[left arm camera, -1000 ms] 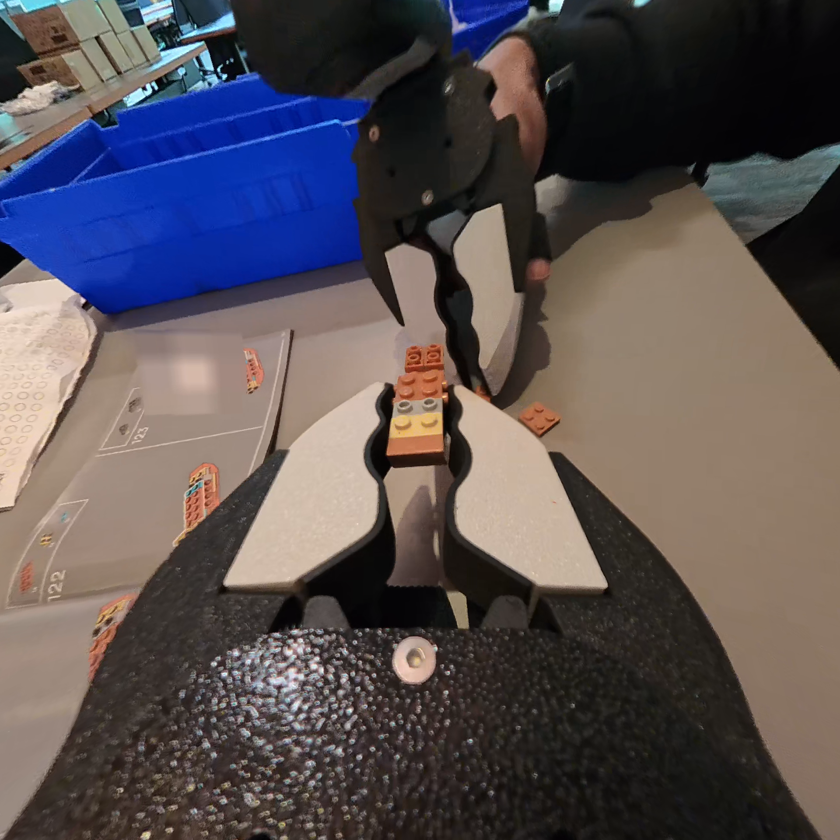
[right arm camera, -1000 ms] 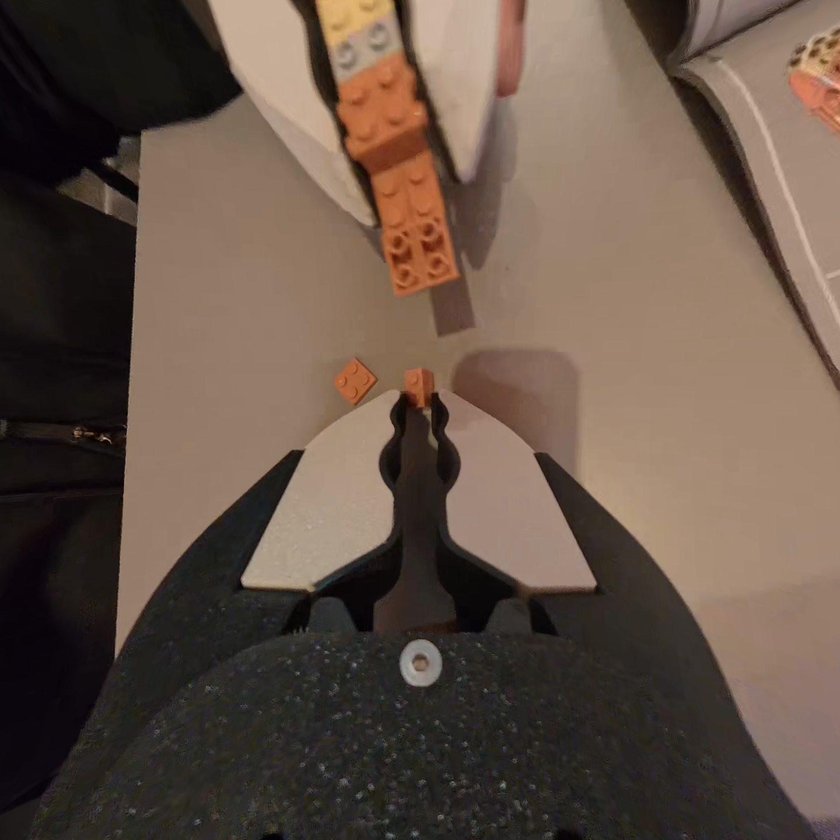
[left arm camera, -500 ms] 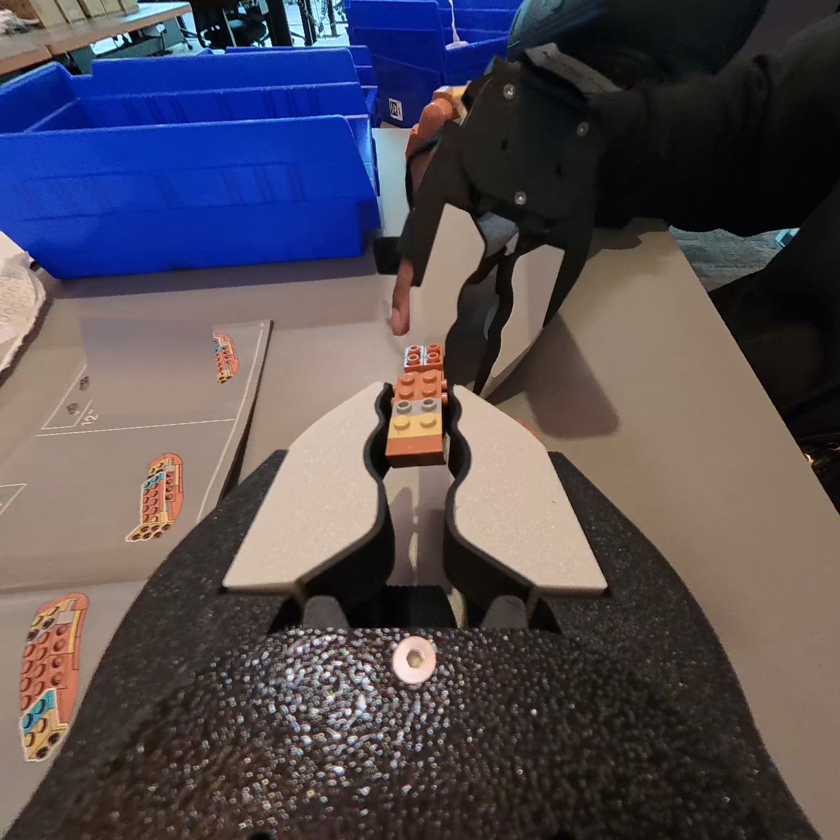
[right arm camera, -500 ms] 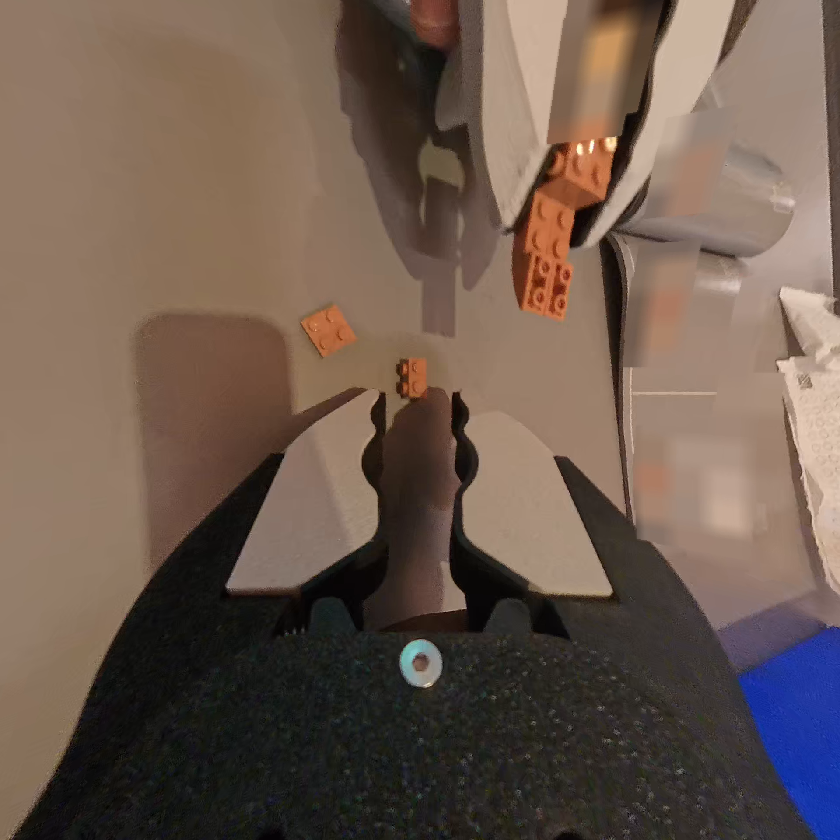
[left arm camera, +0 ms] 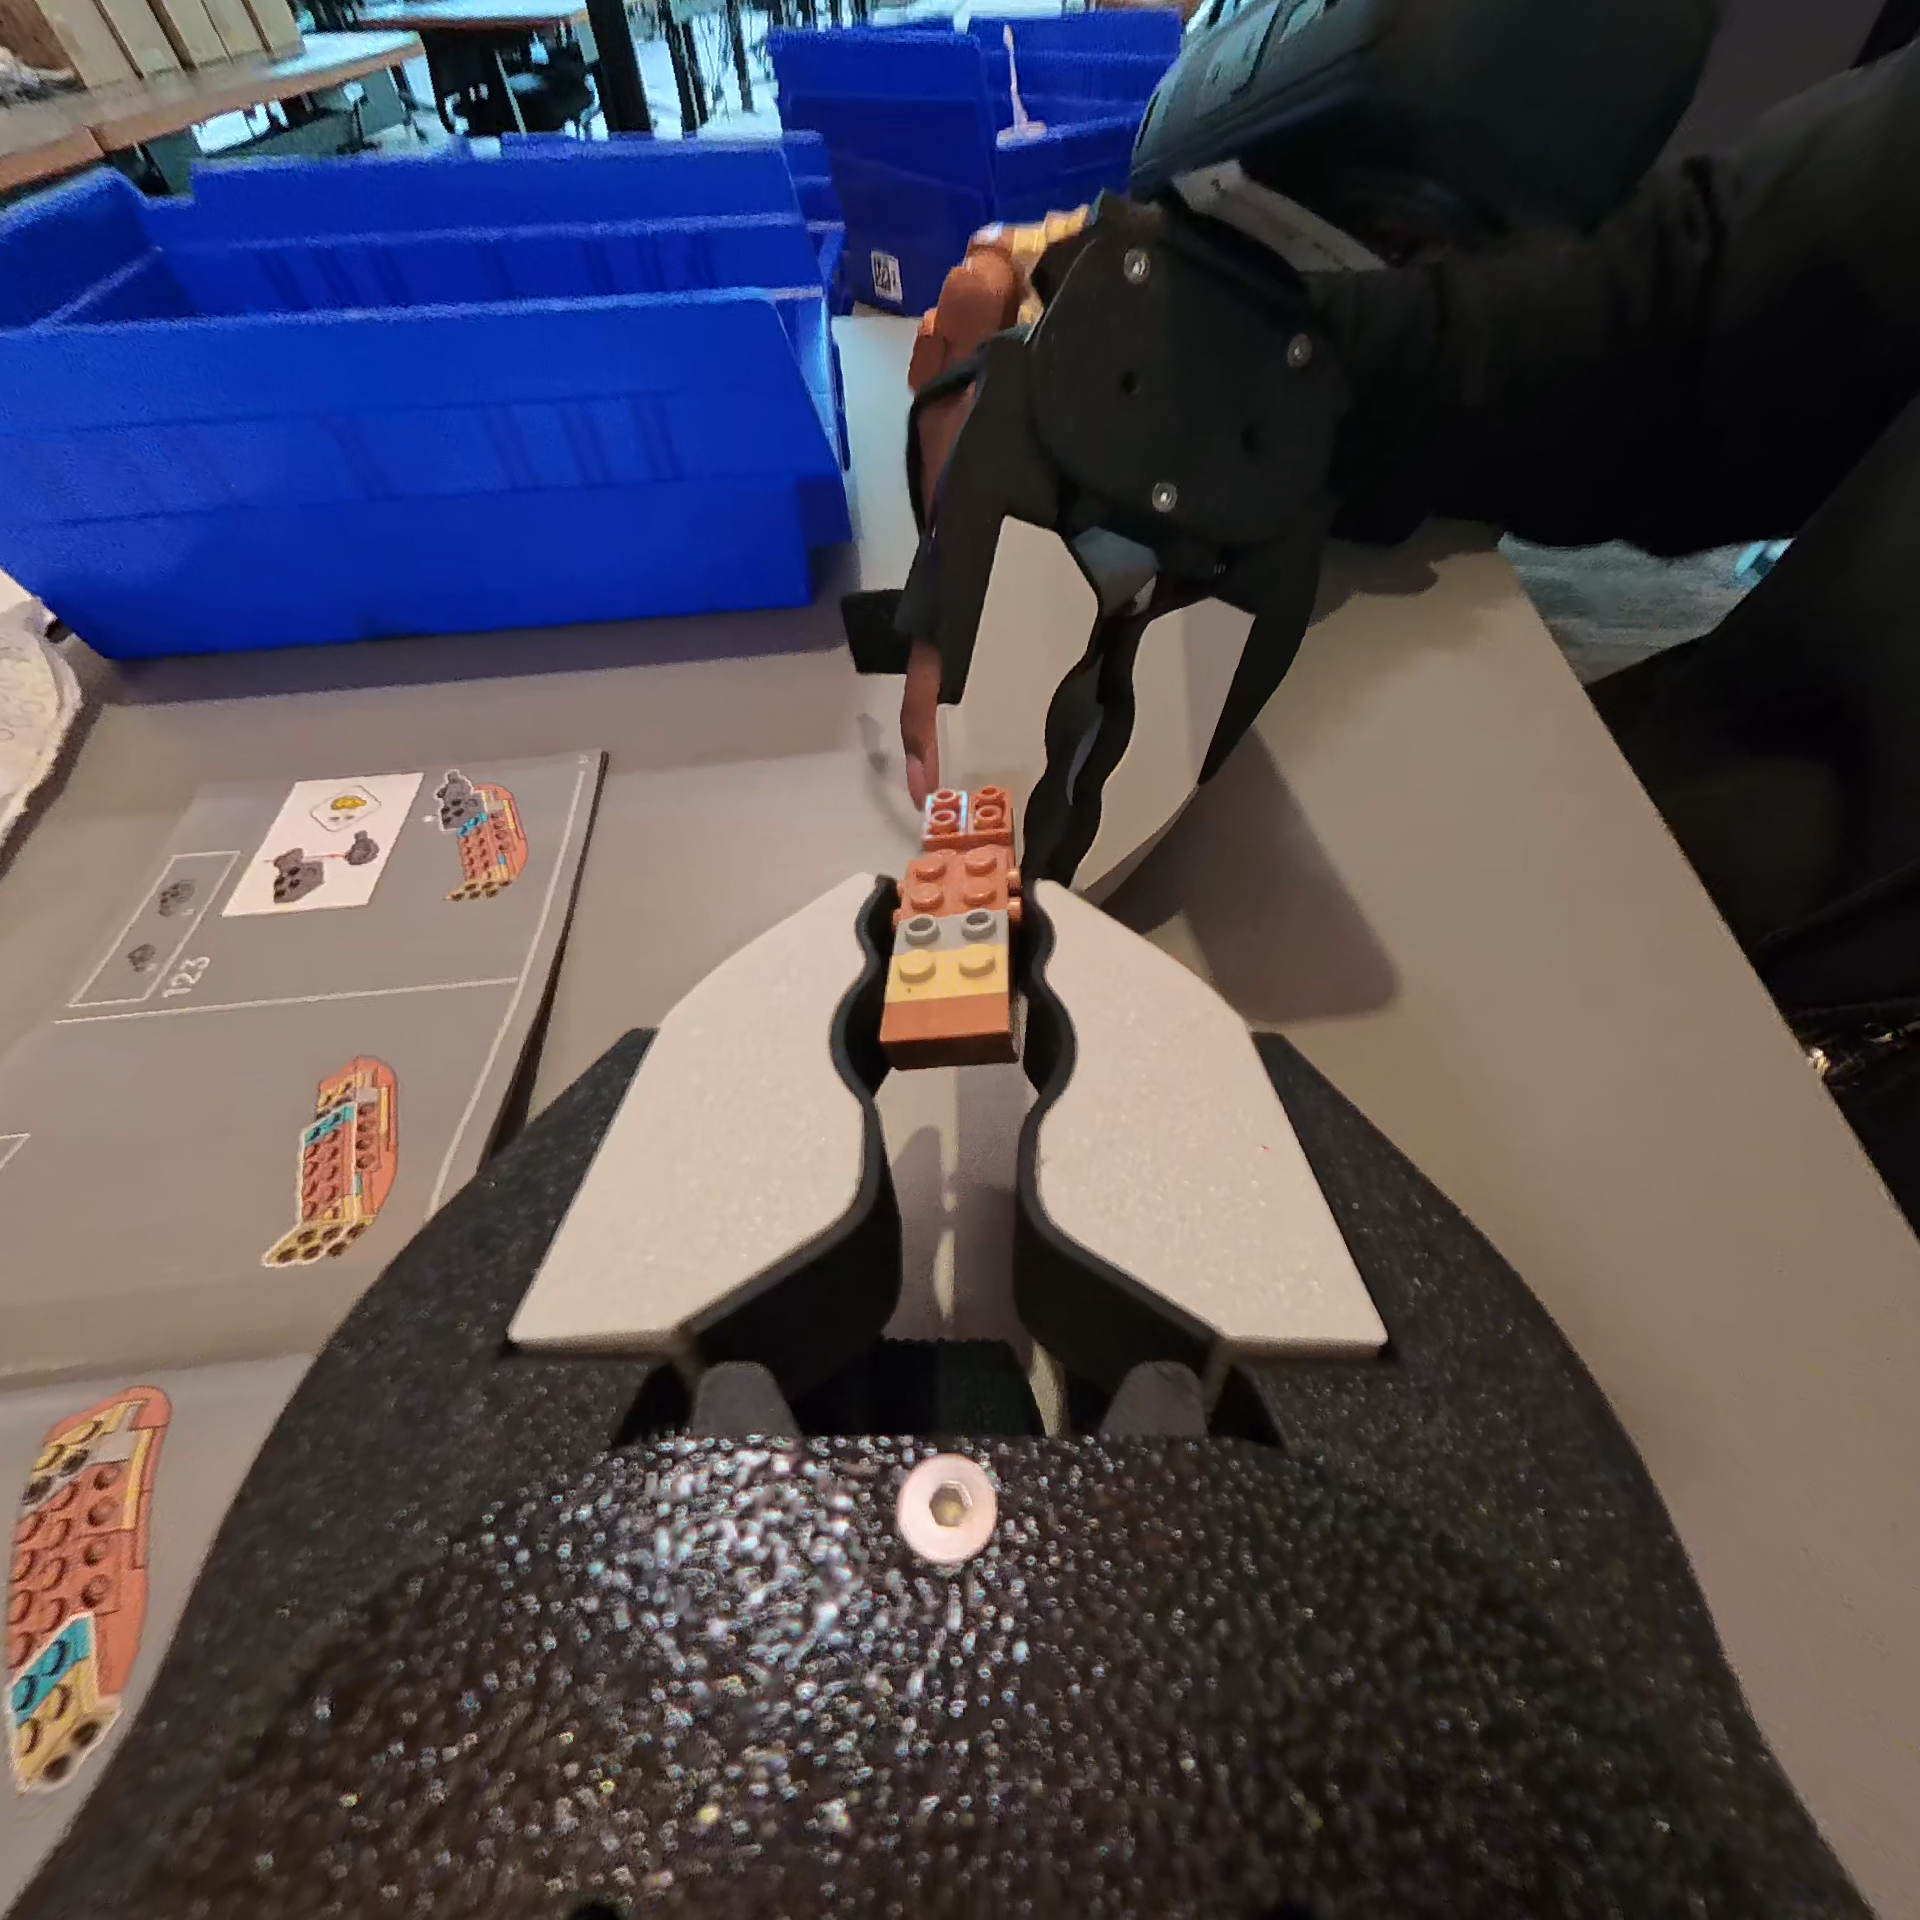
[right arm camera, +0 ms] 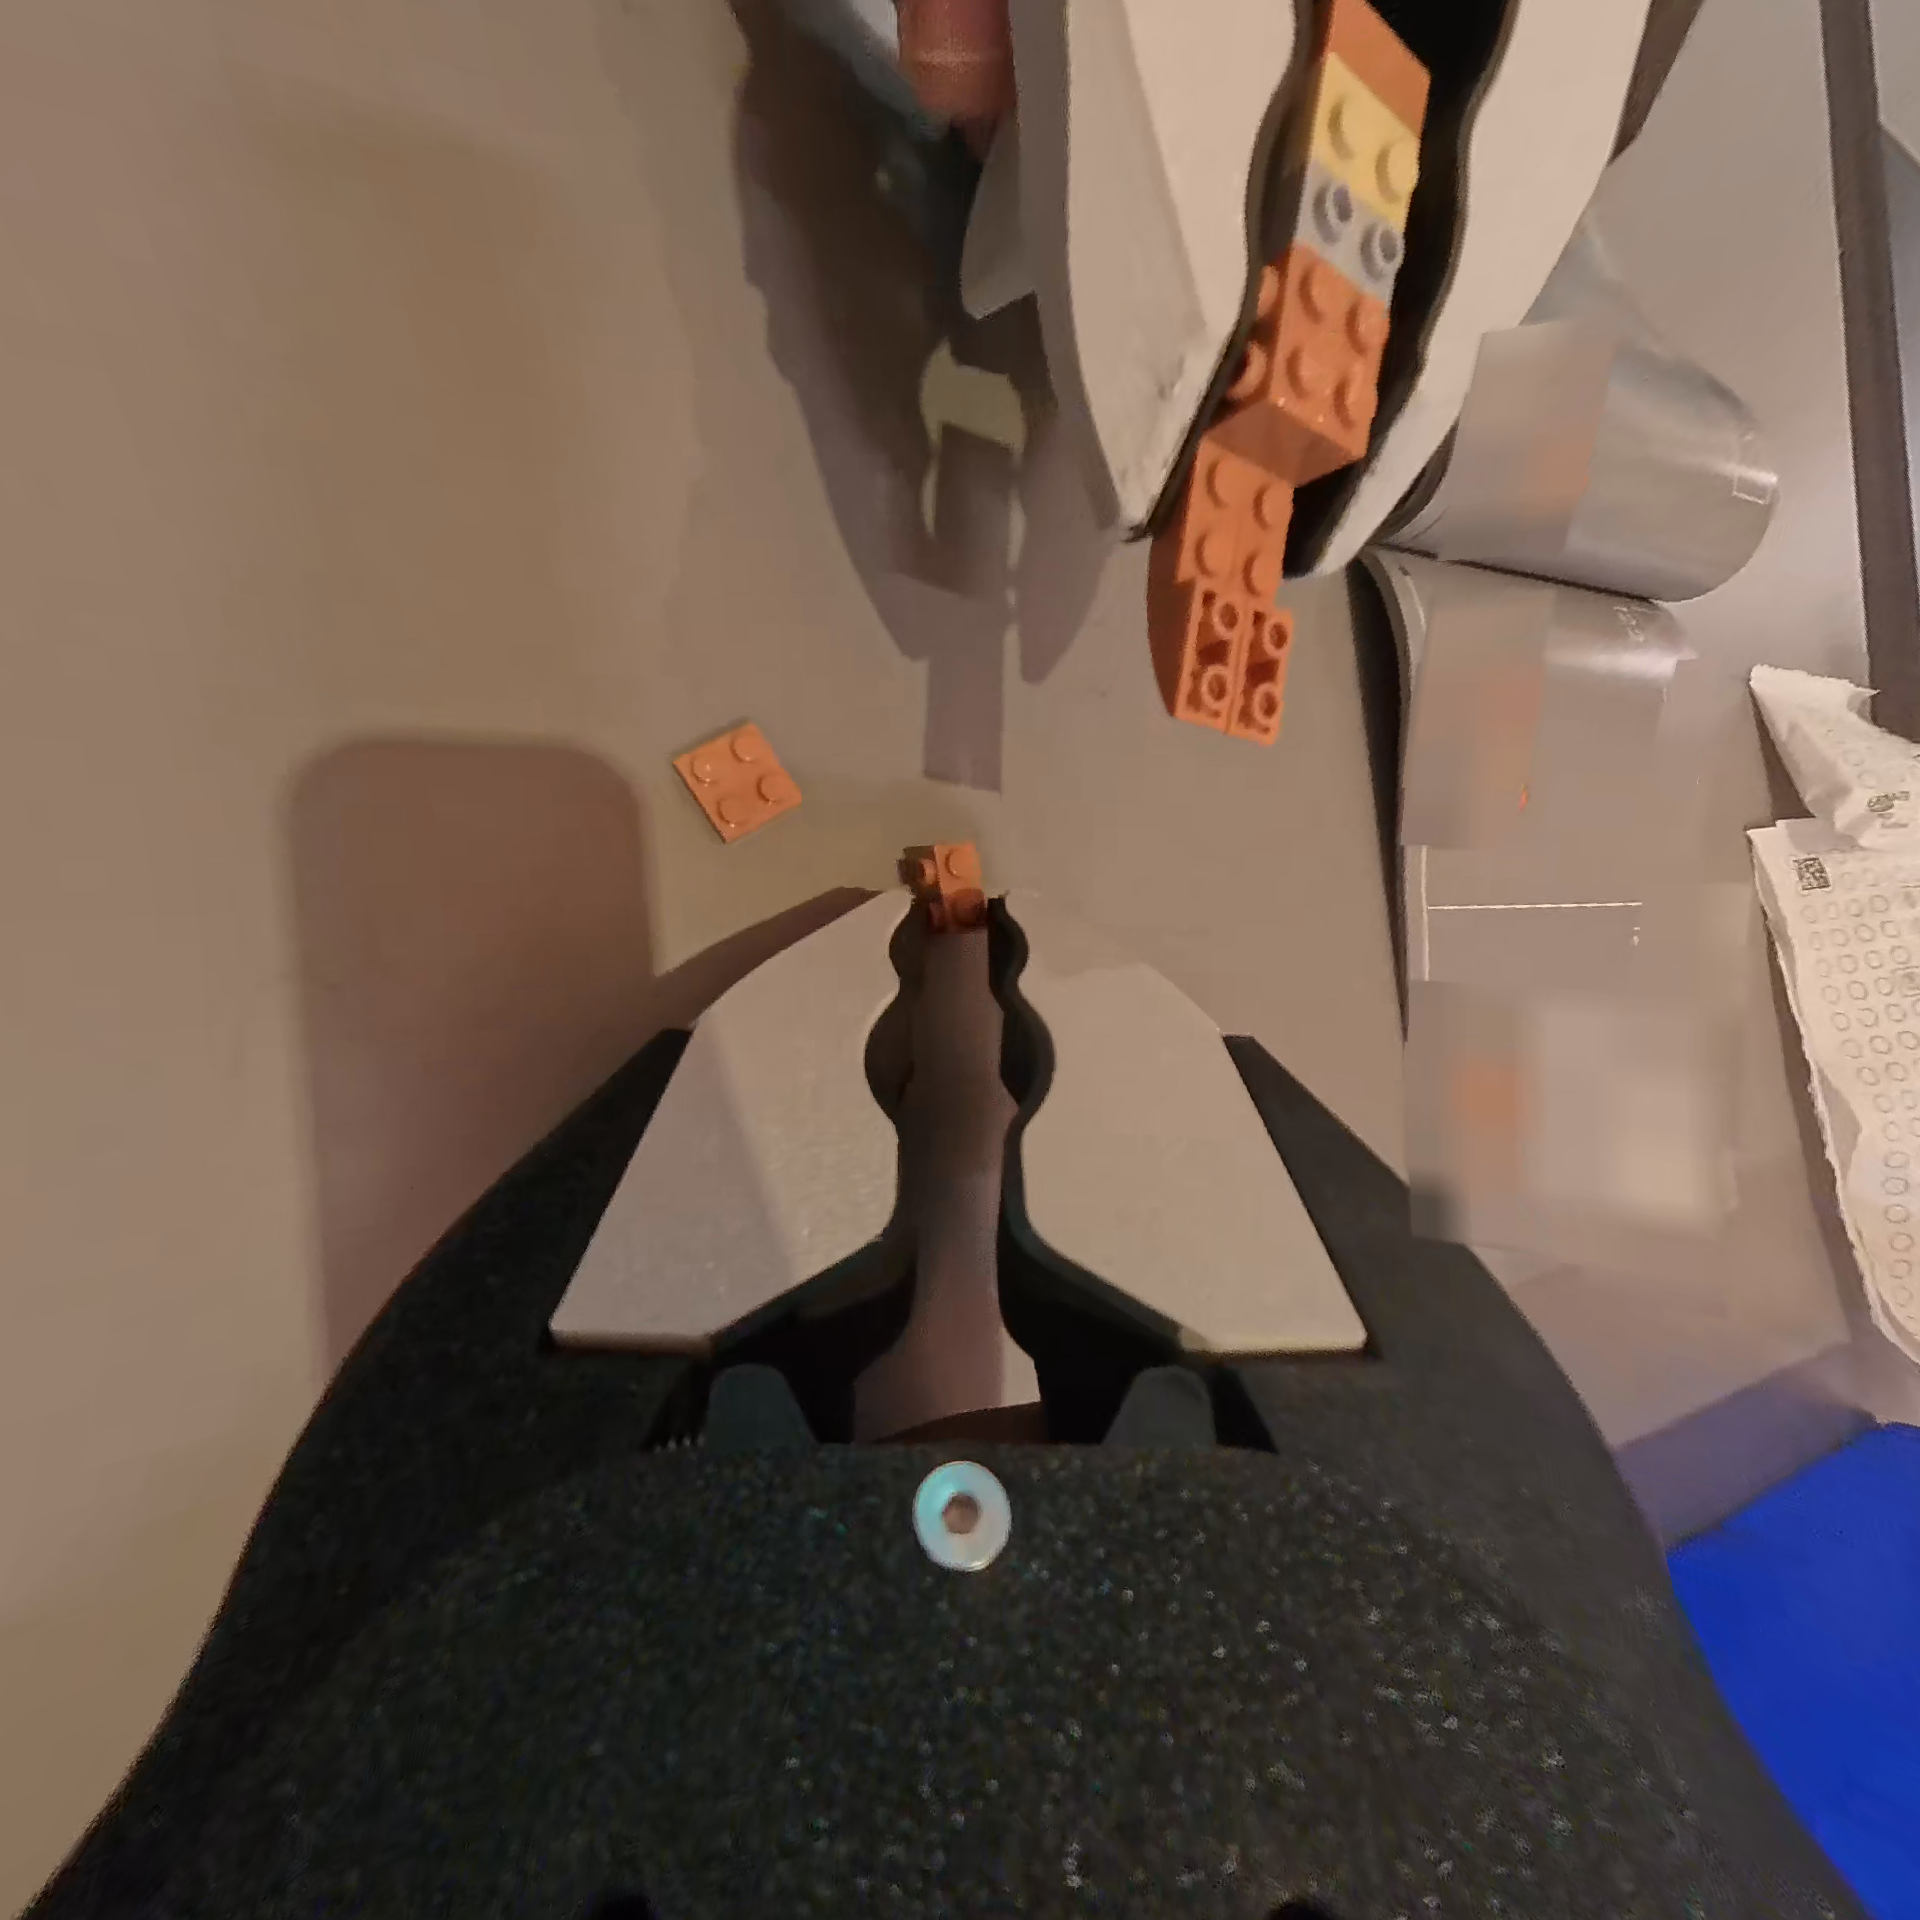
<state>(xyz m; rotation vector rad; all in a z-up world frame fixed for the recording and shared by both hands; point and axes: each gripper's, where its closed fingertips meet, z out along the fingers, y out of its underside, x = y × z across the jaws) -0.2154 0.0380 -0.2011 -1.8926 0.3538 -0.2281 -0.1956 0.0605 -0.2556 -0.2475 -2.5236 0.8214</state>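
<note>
My left gripper (left arm camera: 956, 899) is shut on a small brick assembly (left arm camera: 951, 966) of orange-brown, grey and tan bricks, held just above the grey table (left arm camera: 1455, 1039). The assembly also shows in the right wrist view (right arm camera: 1320, 343), sticking out of the left fingers (right arm camera: 1122, 312). My right gripper (right arm camera: 951, 914) is shut on a tiny orange brick (right arm camera: 940, 878) pinched at its very fingertips, low over the table. In the left wrist view the right gripper (left arm camera: 1049, 852) points down just beyond the assembly's front end.
A flat orange two-by-two plate (right arm camera: 736, 779) lies on the table left of the right fingertips. An open instruction booklet (left arm camera: 312, 987) lies at left. Blue bins (left arm camera: 416, 468) stand behind. A white perforated bag (right arm camera: 1849, 987) lies at the right edge. A dark sleeve (left arm camera: 1558, 312) holds the right gripper. Spacing between my two grippers at the tips: around 7 cm. It is some 4 cm from my right tips to the flat orange two-by-two plate (right arm camera: 736, 779).
My right gripper let go of the tiny orange brick, which lay on the table half a second ago, then closed on it again. My left gripper kept its hold on the assembly.
</note>
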